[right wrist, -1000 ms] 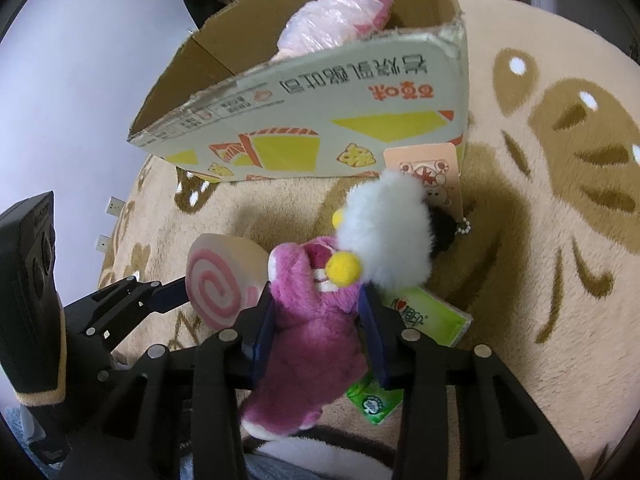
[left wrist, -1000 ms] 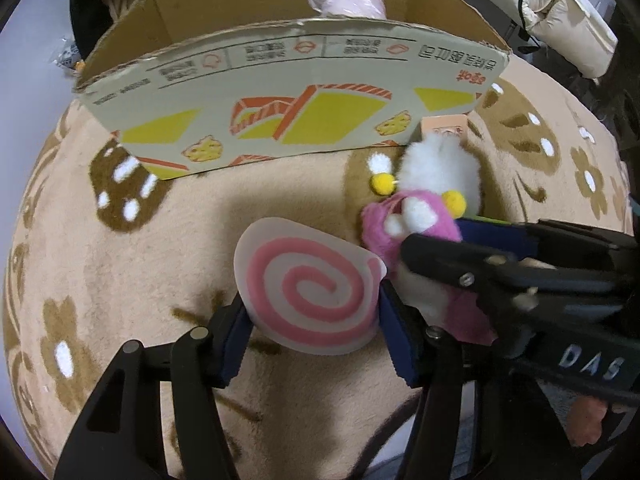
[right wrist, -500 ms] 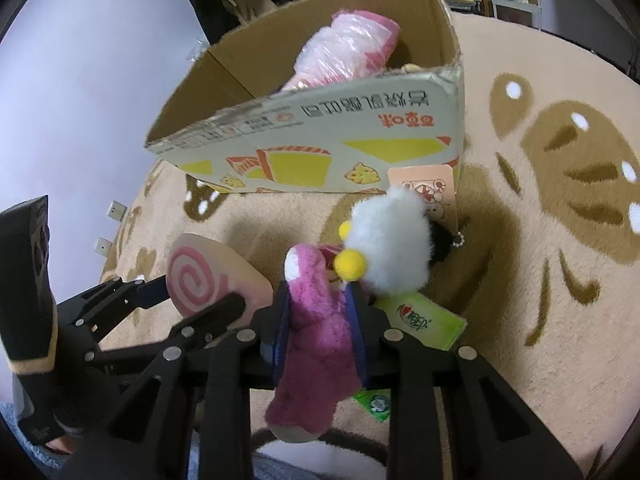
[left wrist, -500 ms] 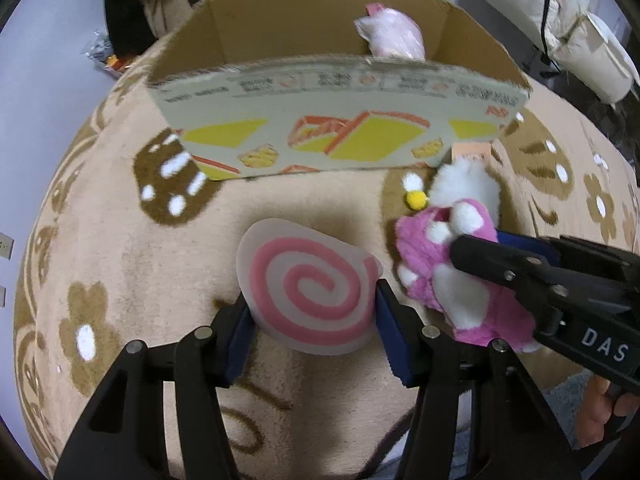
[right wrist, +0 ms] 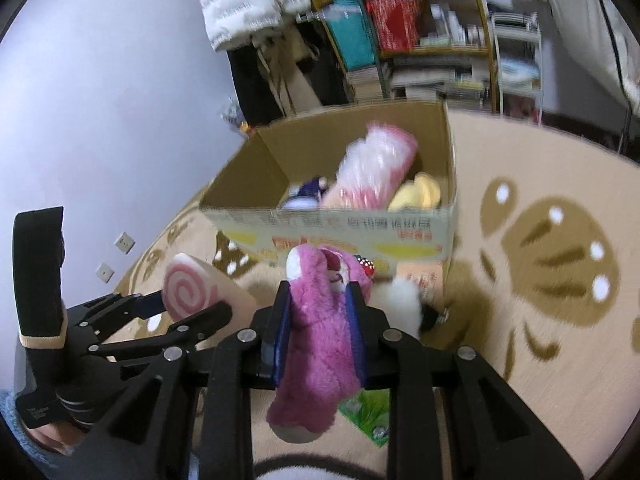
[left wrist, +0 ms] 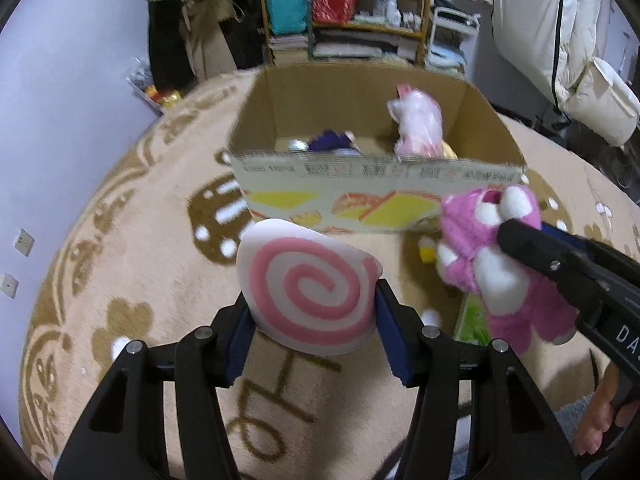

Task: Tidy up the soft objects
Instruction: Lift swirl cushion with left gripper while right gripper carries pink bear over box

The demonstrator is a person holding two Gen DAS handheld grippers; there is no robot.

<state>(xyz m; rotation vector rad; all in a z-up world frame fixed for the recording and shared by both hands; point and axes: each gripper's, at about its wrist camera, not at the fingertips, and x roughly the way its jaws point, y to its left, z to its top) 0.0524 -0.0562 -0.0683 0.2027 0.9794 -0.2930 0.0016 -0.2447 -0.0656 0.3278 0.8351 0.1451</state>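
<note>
Both grippers are loaded and up off the carpet. The left gripper clamps a flat white cushion with a pink spiral, its blue pads pressed on either edge, the disc facing the camera just short of the cardboard box. To its right, the right gripper squeezes a pink plush bear around the body; its jaws have just been closing, and the fur bulges out above and below the pads, legs dangling toward the near side. From the left wrist view the bear hangs right beside the box's near right corner.

The box stands open on the beige patterned carpet, farther off than both toys. Inside it lie a pink wrapped roll, something yellow at the right wall and a dark purple item. Left behind on the carpet, below the bear, sit a white fluffy toy and a green packet.
</note>
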